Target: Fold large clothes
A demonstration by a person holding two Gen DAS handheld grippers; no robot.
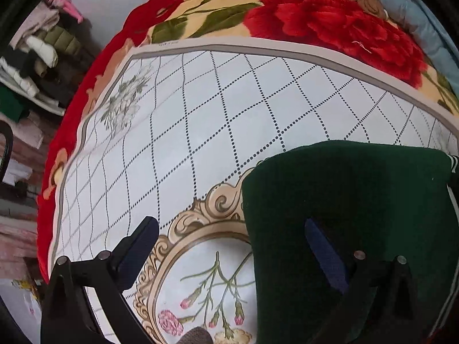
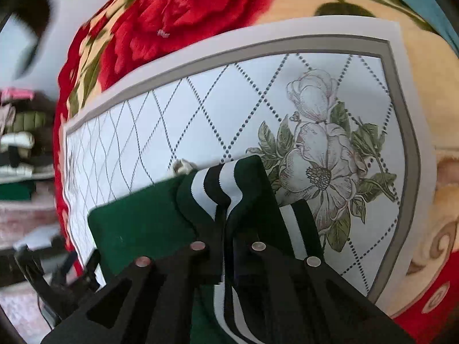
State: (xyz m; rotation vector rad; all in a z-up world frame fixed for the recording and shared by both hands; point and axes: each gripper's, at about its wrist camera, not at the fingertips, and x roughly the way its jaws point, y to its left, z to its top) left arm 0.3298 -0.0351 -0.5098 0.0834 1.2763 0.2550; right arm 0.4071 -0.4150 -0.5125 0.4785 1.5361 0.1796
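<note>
A dark green garment (image 1: 350, 200) with a black-and-white striped ribbed hem lies folded on a white printed mat (image 1: 200, 120). My left gripper (image 1: 232, 229) is open; its right finger (image 1: 327, 258) hangs over the green cloth, its left finger (image 1: 134, 246) over the mat. In the right wrist view my right gripper (image 2: 225, 215) is shut on the garment's striped hem (image 2: 218, 183) and holds it bunched just above the green cloth (image 2: 143, 226).
The mat lies on a red rose blanket (image 1: 330, 20) covering the bed. A light blue cloth (image 1: 416, 17) is at the far right. Stacked folded clothes (image 1: 37, 57) stand on shelves at the left. The left gripper shows at the lower left of the right wrist view (image 2: 57, 275).
</note>
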